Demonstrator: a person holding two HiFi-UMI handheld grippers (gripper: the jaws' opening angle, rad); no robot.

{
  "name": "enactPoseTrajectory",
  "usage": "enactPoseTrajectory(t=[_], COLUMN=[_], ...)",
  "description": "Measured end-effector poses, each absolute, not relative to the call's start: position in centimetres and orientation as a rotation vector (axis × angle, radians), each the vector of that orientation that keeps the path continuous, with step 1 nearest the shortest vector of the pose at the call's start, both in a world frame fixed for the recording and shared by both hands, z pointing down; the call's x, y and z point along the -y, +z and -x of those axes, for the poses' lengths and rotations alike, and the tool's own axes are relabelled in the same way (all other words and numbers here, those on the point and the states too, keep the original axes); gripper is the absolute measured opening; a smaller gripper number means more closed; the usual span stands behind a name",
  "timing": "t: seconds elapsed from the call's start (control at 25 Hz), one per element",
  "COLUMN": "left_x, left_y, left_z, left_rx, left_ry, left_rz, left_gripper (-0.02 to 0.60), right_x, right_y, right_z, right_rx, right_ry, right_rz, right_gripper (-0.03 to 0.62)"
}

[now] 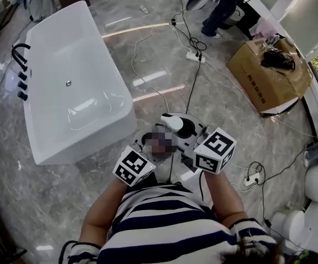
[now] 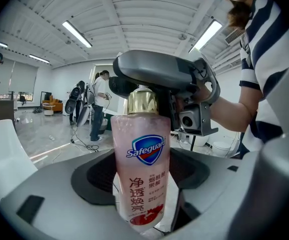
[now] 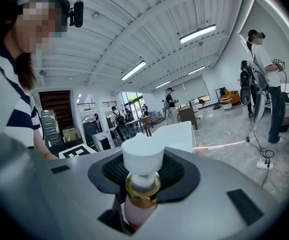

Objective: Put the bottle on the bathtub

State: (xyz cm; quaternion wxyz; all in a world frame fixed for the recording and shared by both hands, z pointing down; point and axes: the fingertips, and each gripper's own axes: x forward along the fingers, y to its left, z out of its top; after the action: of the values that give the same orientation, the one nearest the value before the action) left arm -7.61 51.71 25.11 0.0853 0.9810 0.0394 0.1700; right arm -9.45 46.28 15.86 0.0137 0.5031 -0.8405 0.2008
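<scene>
– At the chest, what is held?
– One pink bottle (image 2: pixel 140 169), both tools on it. Left gripper (image 2: pixel 142 219) has its jaws closed on the base, label facing the camera. Right gripper (image 3: pixel 134 214) is closed just under the gold collar (image 3: pixel 142 185), white pump (image 3: pixel 142 156) standing clear above. Marker cubes (image 1: pixel 134 166) sit either side in the head view.

– Next out?
– Marble floor (image 1: pixel 159 65), bare between the person and the white bathtub (image 1: pixel 93 139). Its near end wall is ahead and to the left, well apart from the bottle. Broad flat rim all round, basin empty.

– Obstructions?
– A black cable (image 1: pixel 192 89) runs forward from the grippers to a power strip (image 1: pixel 195 56). Another strip (image 1: pixel 251 179) lies on the right, near a white fixture. Black taps (image 1: pixel 20 65) stand along the tub's far-left edge.

– Farthest?
– A cardboard box (image 1: pixel 266 73) to the right, and a standing person (image 1: pixel 219 10) beyond the cables.
</scene>
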Motion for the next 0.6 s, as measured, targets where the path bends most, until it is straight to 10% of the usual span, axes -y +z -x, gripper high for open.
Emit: enactPoseTrajectory(t=[0.6], left_x=[-42.8], left_y=[25.5], left_z=[5.0], left_rx=[-0.139], left_ry=[0.503], left_rz=[-2.920], left_gripper=[0.324], right_x=[-37.3], right_y=[16.6], right_z=[6.5], right_rx=[2.583], right_ry=[0.675], right_rz=[-1.572], right_gripper=[0.156])
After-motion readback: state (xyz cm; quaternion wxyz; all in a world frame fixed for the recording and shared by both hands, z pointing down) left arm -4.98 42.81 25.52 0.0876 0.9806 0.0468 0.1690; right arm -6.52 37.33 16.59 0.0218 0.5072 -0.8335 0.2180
